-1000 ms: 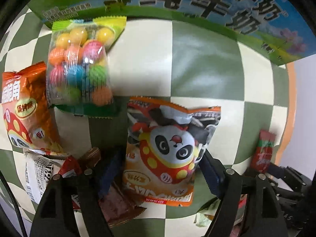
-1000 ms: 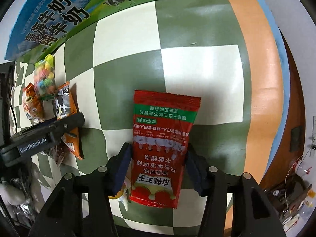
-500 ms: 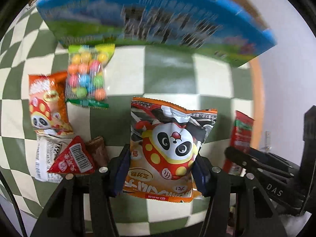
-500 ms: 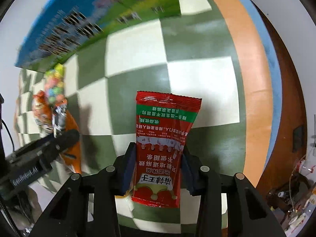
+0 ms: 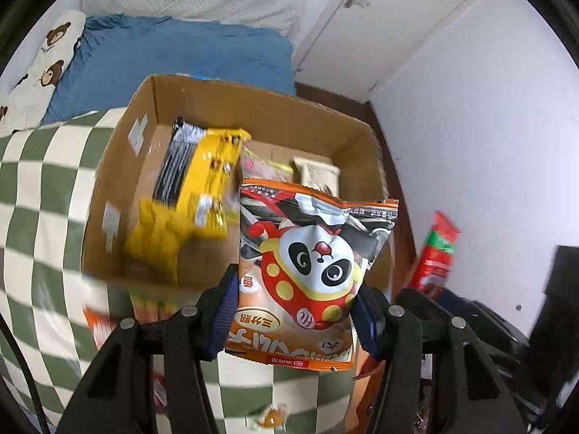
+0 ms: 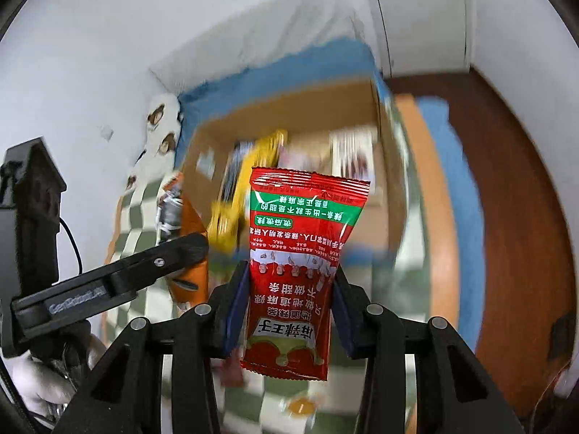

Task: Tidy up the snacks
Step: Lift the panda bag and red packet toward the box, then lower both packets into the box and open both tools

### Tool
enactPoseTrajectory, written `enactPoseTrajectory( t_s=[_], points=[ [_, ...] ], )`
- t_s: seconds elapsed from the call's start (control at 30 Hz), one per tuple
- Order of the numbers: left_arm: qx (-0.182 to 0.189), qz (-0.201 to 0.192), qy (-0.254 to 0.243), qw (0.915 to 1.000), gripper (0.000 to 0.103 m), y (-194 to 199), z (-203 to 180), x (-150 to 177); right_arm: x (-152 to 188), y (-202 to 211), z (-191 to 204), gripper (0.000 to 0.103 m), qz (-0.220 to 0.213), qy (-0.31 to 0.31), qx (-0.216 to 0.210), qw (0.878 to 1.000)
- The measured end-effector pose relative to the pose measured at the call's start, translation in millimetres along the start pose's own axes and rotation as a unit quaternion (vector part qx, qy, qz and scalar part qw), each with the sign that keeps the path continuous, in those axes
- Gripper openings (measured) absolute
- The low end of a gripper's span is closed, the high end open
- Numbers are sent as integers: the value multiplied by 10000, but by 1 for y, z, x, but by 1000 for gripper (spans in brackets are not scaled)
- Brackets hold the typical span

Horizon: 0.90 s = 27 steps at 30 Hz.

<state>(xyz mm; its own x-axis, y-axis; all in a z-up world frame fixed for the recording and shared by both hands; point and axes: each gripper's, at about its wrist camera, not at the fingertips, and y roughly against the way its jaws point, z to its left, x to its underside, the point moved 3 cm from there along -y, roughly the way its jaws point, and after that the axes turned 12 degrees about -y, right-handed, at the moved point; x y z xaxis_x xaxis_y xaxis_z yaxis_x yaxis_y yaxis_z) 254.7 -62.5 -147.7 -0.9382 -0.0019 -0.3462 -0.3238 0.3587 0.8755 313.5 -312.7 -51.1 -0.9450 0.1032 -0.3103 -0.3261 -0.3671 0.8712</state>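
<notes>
My left gripper point(image 5: 295, 311) is shut on an orange panda snack bag point(image 5: 307, 271) and holds it in the air in front of an open cardboard box point(image 5: 119, 166). The box holds a yellow packet point(image 5: 195, 202) and several other snacks. My right gripper point(image 6: 287, 307) is shut on a red snack packet point(image 6: 296, 264), also lifted, facing the same box point(image 6: 289, 108). The red packet shows at the right of the left wrist view point(image 5: 436, 253). The left gripper's arm shows at the left of the right wrist view point(image 6: 108, 282).
The box stands on a green and white checked cloth point(image 5: 39, 195). A blue bed point(image 5: 173, 47) with a bear pillow point(image 5: 43, 61) lies behind. White wall and door point(image 5: 398, 18) are to the right. A few snacks lie low on the cloth point(image 5: 271, 417).
Both grippers have lifted their packets off the checked cloth and tilted up. The views now look at the open box and the room instead of down at the table.
</notes>
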Motion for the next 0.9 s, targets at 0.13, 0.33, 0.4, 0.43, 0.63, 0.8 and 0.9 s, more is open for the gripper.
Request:
enactPoseTrajectory(
  t_s=[0.13,0.33,0.4,0.43,0.63,0.8,0.9],
  points=[
    [-1,433,364,9984,54,-41,20,-41,-42,-23,10,45,-83,168,333,9993],
    [-66,974,550,9937,54,-95,38,-49,-72,-76,3,44,240,150,634,9976],
    [-97,1122,548,9921,54,-105,38,-46,-74,-88,0,45,342,197,757,9963],
    [-98,1187,561,9913,54,-110,39,-44,-74,-95,-2,44,395,201,813,9957],
    [-243,1466,550,9874,55,-132,43,-27,-63,-125,-20,45,782,81,887,9929],
    [-465,1446,388,9876,92,-129,46,-20,-52,-139,-37,61,1214,-98,987,9876],
    [-587,1378,299,9883,92,-123,47,-18,-48,-138,-38,89,1276,-83,1041,9863]
  ],
)
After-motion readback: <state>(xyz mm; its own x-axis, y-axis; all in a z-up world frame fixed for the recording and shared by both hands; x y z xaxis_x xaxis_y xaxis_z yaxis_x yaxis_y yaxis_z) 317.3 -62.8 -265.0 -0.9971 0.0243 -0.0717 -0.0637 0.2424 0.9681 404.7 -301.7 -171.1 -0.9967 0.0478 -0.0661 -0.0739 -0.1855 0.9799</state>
